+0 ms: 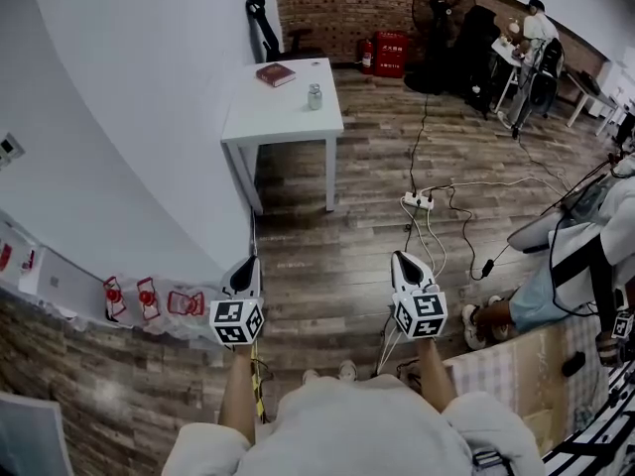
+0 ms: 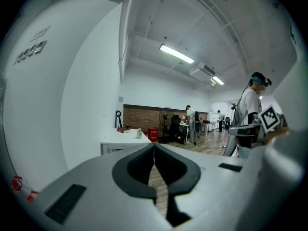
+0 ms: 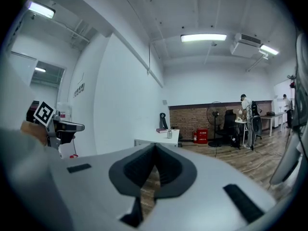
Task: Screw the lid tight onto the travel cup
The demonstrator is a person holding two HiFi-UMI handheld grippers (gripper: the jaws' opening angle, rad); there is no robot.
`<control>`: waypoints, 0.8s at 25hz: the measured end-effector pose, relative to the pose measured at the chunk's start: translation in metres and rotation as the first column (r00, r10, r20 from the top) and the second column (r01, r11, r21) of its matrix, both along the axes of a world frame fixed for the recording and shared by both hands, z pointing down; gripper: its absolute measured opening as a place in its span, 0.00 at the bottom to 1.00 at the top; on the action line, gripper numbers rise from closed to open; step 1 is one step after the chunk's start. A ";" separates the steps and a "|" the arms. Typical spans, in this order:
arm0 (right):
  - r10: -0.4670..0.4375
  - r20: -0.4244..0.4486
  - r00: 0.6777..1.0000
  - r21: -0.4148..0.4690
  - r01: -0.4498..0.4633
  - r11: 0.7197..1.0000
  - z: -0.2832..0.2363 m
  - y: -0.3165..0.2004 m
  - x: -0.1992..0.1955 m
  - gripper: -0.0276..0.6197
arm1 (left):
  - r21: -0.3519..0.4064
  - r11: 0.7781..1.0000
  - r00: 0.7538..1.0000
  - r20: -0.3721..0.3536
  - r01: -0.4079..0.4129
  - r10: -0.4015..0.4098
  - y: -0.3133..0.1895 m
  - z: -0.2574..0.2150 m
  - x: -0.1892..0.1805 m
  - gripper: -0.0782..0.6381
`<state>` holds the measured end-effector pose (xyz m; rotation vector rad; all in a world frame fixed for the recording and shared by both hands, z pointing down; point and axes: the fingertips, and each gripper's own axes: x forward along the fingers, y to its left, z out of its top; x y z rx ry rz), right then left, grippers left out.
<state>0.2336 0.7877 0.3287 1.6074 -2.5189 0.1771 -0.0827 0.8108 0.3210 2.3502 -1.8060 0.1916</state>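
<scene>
A small silvery travel cup [image 1: 315,96] stands on a white table [image 1: 268,117] far ahead, by the white wall. It also shows small and distant as the cup [image 2: 139,134] in the left gripper view and the cup [image 3: 169,134] in the right gripper view. My left gripper [image 1: 246,266] and right gripper [image 1: 402,261] are held side by side over the wooden floor, well short of the table. Both are shut with nothing between the jaws; the left gripper [image 2: 154,146] and right gripper [image 3: 155,148] show tips touching. The lid cannot be told apart from the cup at this distance.
A red book [image 1: 276,74] lies on the table beside the cup. A power strip [image 1: 418,202] and cables lie on the floor ahead to the right. A fan [image 1: 444,8], chairs, a red box [image 1: 389,54] and a person [image 1: 536,28] stand at the back. Another person sits at right.
</scene>
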 end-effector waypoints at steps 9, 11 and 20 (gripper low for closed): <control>-0.020 0.013 1.000 0.009 0.020 1.000 0.002 -0.010 0.014 0.04 | 0.002 1.000 1.000 0.014 -0.007 0.007 -0.011 0.000 0.027 0.12; -0.029 0.017 0.999 0.013 0.029 1.000 0.002 -0.012 0.019 0.04 | 0.002 1.000 1.000 0.016 -0.006 0.006 -0.012 0.002 0.036 0.12; -0.054 0.019 0.998 -0.001 0.054 0.999 0.013 -0.030 0.032 0.04 | -0.015 1.000 1.000 0.013 -0.009 0.009 -0.025 0.014 0.065 0.12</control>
